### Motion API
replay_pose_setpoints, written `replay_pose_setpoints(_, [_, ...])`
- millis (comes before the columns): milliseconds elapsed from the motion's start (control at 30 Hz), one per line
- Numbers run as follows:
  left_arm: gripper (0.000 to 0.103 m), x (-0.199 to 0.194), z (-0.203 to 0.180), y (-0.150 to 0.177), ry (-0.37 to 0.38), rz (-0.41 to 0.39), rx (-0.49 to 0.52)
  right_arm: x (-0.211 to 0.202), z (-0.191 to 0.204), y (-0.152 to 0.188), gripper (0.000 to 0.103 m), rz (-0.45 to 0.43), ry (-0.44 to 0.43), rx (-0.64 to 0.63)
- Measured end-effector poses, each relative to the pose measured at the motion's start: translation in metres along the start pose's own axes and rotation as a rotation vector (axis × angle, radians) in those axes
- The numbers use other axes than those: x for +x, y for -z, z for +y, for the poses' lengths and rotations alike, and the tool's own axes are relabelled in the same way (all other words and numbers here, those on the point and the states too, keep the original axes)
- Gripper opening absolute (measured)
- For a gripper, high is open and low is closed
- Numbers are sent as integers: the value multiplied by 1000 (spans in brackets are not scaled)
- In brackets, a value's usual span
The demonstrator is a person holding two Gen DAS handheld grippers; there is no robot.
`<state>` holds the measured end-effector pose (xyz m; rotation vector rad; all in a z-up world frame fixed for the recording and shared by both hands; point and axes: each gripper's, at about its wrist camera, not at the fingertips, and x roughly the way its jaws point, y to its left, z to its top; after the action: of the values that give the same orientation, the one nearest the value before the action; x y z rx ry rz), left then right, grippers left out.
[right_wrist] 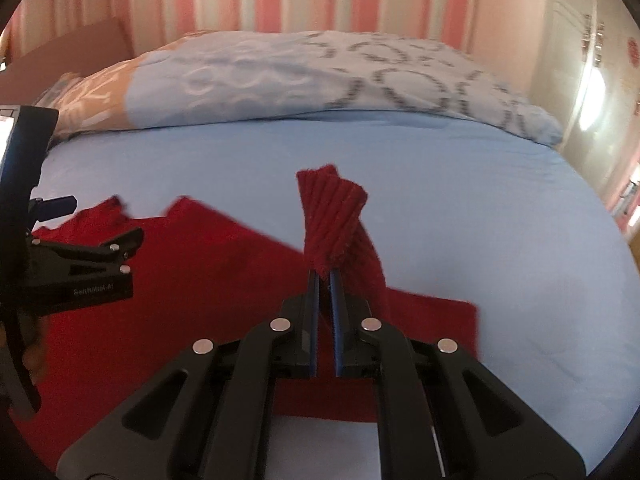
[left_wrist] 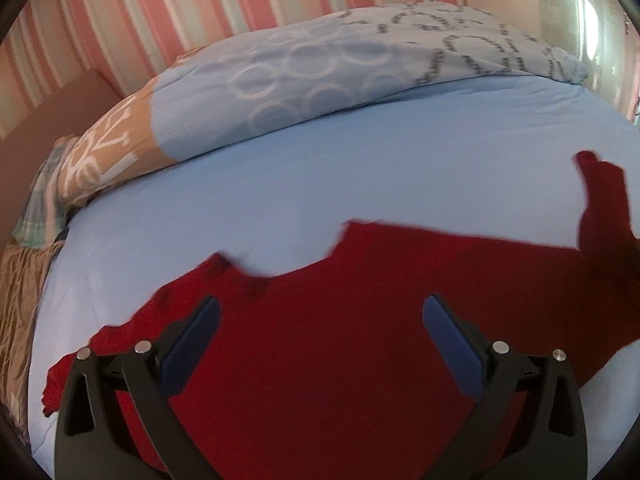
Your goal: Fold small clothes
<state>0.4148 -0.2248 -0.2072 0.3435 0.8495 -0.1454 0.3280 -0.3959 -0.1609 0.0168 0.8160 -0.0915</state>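
Note:
A red knitted sweater (left_wrist: 340, 320) lies spread on the light blue bed sheet (left_wrist: 360, 168). My left gripper (left_wrist: 320, 308) hovers over its middle, jaws wide apart, nothing between them. In the right wrist view the sweater (right_wrist: 192, 280) lies below and to the left. My right gripper (right_wrist: 324, 276) is shut on the ribbed cuff (right_wrist: 332, 220) of a sleeve, which stands lifted above the sheet (right_wrist: 480, 200). The lifted sleeve (left_wrist: 604, 204) shows at the right edge of the left wrist view. The left gripper (right_wrist: 80, 256) appears at the left of the right wrist view.
A rumpled duvet (left_wrist: 320, 68) in blue, tan and ringed patterns runs along the far side of the bed, under a pink striped wall (left_wrist: 200, 4). A brown cover (left_wrist: 20, 300) hangs at the bed's left edge. A shiny wardrobe door (right_wrist: 592, 80) stands at the right.

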Motion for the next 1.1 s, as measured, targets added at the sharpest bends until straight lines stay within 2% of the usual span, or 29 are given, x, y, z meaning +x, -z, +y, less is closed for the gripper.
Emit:
replay_pose_setpoints(200, [101,-13,71,27,-62,24,-44,0,86,-25,6,-41,-132,-35])
replay_pose_setpoints(333, [101,-26,125,45,-148,22,-58,-2,152,-19,6,-27,-255,-93])
replay_pose_setpoints(400, [101,-30,147,52,-172,26,-69,1,183,-10,6,0,-309,-129])
replay_pose_setpoints(467, [101,-35,172,62,-201,30,-92,17,215,5,6,66,-359,-164])
replay_pose_setpoints(533, [101,-34,188,70,-213,46,-109,42,235,20,10,182,-364,-202])
replay_pose_setpoints(567, [101,-34,194,74,-212,55,-122,48,240,25,12,191,-353,-217])
replay_pose_setpoints(600, [101,-34,198,78,-195,66,-138,50,241,28,13,192,-352,-226])
replay_pose_setpoints(633, [101,-33,199,80,-179,73,-148,49,238,28,25,194,-359,-225])
replay_pose_setpoints(700, [101,-32,195,87,-123,84,-167,43,225,25,36,177,-349,-203])
replay_pose_setpoints(800, [101,-26,178,92,-55,95,-171,35,197,22,46,173,-322,-187])
replay_pose_setpoints(967, [101,-6,131,98,53,146,-182,19,157,32,46,151,-168,-216])
replay_pose_setpoints(1067, [101,5,111,98,125,177,-189,15,126,32,46,139,-103,-188])
replay_pose_setpoints(1100, [98,8,107,98,146,187,-191,13,119,33,46,134,-95,-179])
